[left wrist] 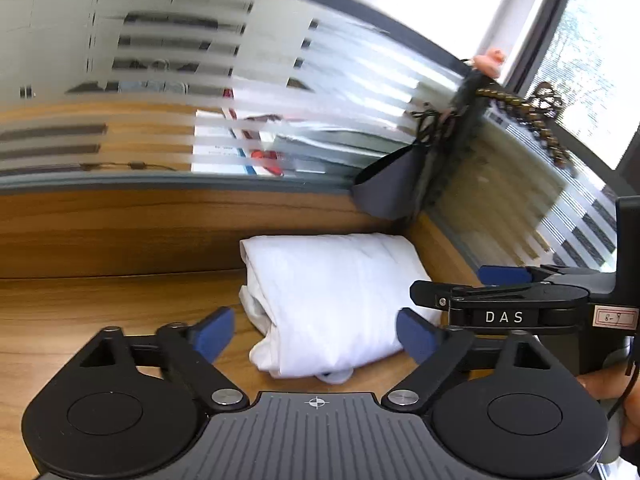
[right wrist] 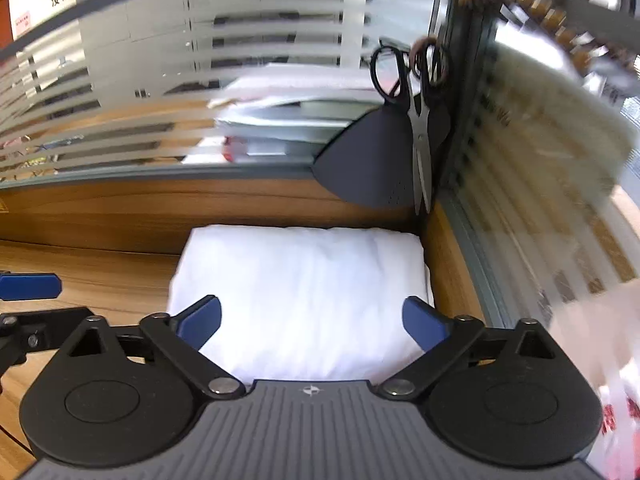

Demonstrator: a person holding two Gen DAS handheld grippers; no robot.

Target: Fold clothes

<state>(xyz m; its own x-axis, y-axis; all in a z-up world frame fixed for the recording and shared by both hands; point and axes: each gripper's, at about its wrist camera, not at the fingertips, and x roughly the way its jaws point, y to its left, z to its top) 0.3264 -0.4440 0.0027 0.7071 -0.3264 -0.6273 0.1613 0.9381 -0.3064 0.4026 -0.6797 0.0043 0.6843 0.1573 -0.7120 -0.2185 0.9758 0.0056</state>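
Both hand-held grippers hover low over a wooden desk point(left wrist: 100, 300), pointed at a folded white garment point(left wrist: 332, 300) tucked into the corner where two partitions meet. Left gripper point(left wrist: 316, 332) and right gripper point(right wrist: 312, 320) each have blue-padded fingers spread wide, gripping nothing. Scissors point(right wrist: 420, 120) hang on the corner above the bundle.

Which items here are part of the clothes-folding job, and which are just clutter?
Job: folded white cloth garment; open left gripper; open right gripper.

Lying about: black-handled metal scissors; dark grey fabric pouch; brown bead string; white plastic bag.
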